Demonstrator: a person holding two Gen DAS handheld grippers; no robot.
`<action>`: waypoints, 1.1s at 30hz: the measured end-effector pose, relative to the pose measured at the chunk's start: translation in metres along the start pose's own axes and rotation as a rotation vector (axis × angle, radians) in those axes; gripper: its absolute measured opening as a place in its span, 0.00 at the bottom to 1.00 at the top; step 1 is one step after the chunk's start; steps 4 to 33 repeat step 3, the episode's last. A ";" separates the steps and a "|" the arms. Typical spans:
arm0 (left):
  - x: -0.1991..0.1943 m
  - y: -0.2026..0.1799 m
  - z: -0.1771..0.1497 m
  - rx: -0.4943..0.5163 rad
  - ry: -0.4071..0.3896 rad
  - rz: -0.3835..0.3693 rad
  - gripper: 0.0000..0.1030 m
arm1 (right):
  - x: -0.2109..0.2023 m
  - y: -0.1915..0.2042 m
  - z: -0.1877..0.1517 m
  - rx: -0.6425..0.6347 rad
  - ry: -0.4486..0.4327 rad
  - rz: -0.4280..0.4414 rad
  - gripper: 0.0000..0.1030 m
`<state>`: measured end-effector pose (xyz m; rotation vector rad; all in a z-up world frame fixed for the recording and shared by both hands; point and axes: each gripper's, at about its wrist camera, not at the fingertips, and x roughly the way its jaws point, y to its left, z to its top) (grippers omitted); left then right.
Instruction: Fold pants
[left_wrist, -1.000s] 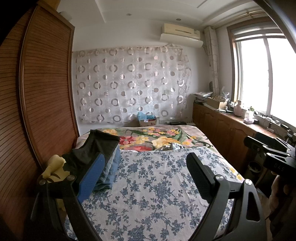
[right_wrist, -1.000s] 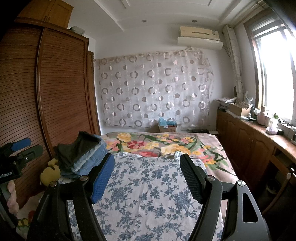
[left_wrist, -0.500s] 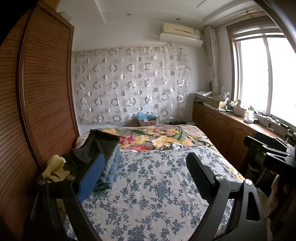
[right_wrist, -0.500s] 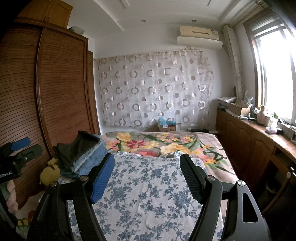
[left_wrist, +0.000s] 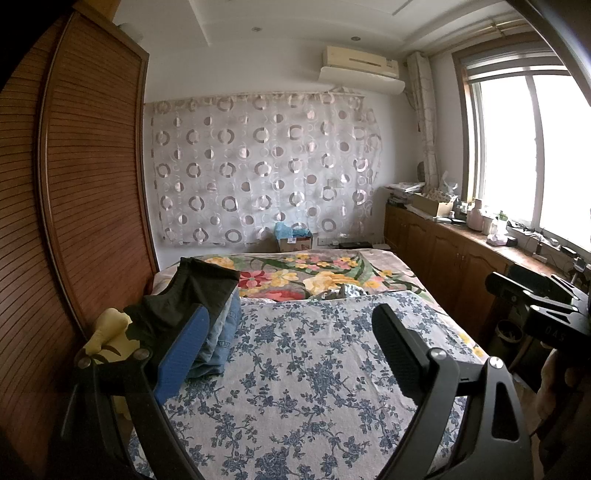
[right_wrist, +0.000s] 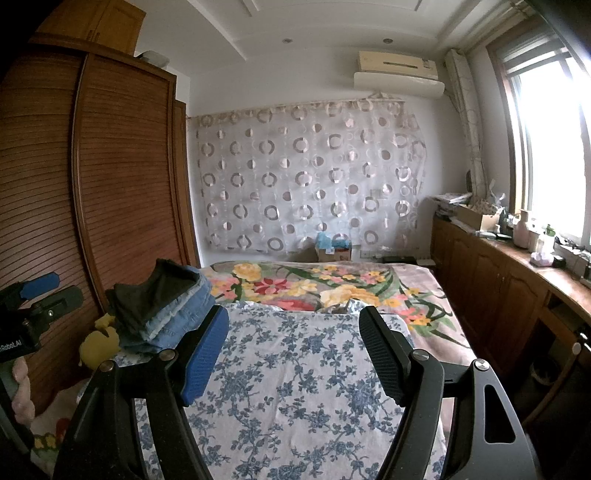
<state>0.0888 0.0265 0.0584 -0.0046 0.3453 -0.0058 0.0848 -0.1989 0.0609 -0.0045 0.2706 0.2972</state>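
Nothing is moving from a moment ago: both claws are staying still in the air over the bed (left_wrist: 295, 387). The left claw (left_wrist: 288, 343) and the right claw (right_wrist: 293, 354) are wide open, holding nothing. The pants are sitting in a pile (right_wrist: 162, 306), folded, at the bed's left side. This could be before folding or after it.

At frame left, slatted brown wood wardrobe doors (left_wrist: 92, 206) look satiny; the bed's floral cloth sheet (left_wrist: 295, 376) looks matt, and folded denim pants (right_wrist: 173, 317) coarse.
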 end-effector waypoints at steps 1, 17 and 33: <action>0.000 0.000 0.001 -0.001 0.000 0.001 0.88 | 0.000 0.000 0.000 0.000 0.001 0.000 0.73; 0.000 -0.001 0.001 -0.001 0.000 0.000 0.88 | 0.000 0.000 0.000 0.000 0.001 0.001 0.73; 0.000 -0.001 0.001 -0.001 0.000 0.000 0.88 | 0.000 0.000 0.000 0.000 0.001 0.001 0.73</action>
